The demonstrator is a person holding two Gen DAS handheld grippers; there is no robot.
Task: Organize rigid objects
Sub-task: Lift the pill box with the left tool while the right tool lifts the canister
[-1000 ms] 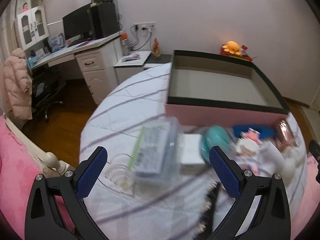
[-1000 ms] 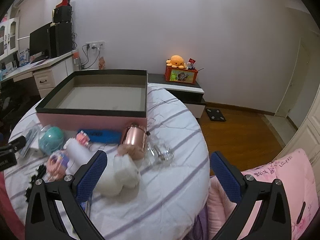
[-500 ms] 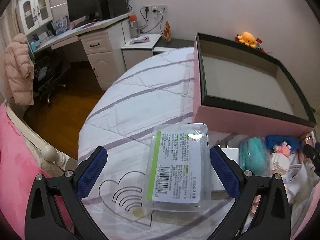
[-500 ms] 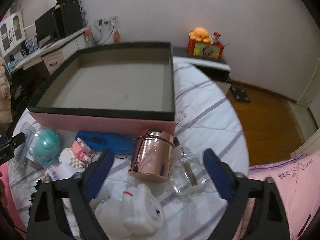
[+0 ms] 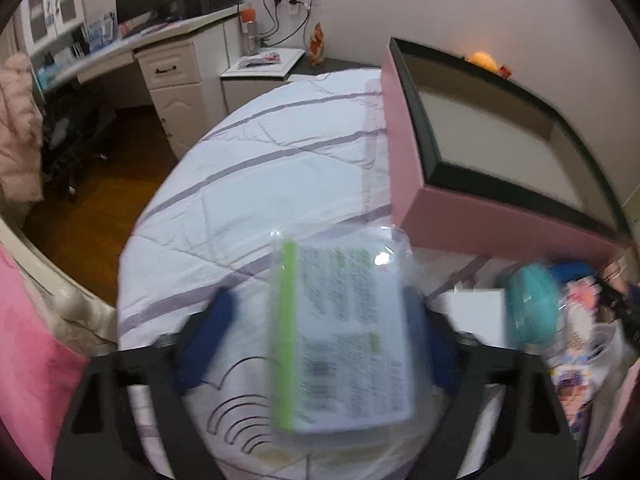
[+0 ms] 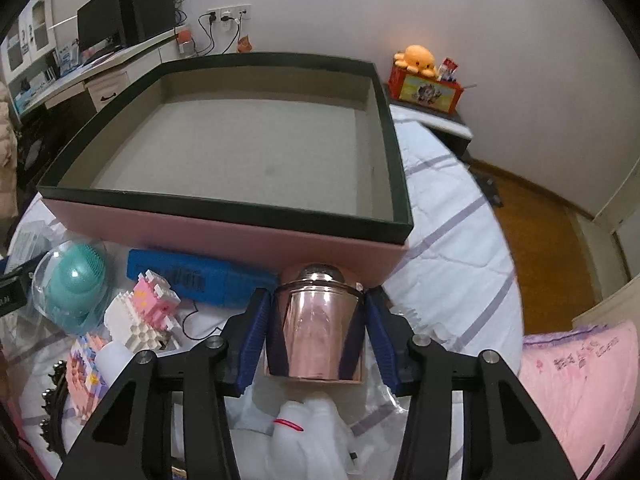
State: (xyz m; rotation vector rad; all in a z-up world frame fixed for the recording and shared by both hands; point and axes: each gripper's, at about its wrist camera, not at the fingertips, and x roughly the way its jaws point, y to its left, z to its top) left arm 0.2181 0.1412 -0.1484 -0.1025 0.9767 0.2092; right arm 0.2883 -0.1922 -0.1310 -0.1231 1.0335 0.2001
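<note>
Left gripper (image 5: 316,332): jaws closing around a clear flat plastic pack with a white printed label and green stripe (image 5: 344,336); right pad looks against the pack's edge, left pad stands clear of it; frame blurred, so a grip cannot be confirmed.
Clear pack position: on the white quilt with purple stripes (image 5: 280,168), near-left of the box.
Pink-walled, black-rimmed shallow cardboard box (image 6: 224,236): far centre on the quilt, open.
Teal round object in a clear dome (image 6: 74,284): left of the near clutter, next to a pink-and-white toy-brick figure (image 6: 140,312).
Blue flat case (image 6: 200,276): lies against the box's near wall.
Right gripper (image 6: 316,336): jaws closing on an upright rose-gold metal canister (image 6: 316,332); blue pads at both its sides, contact not certain.
Canister position: just near the box's near-right corner.
</note>
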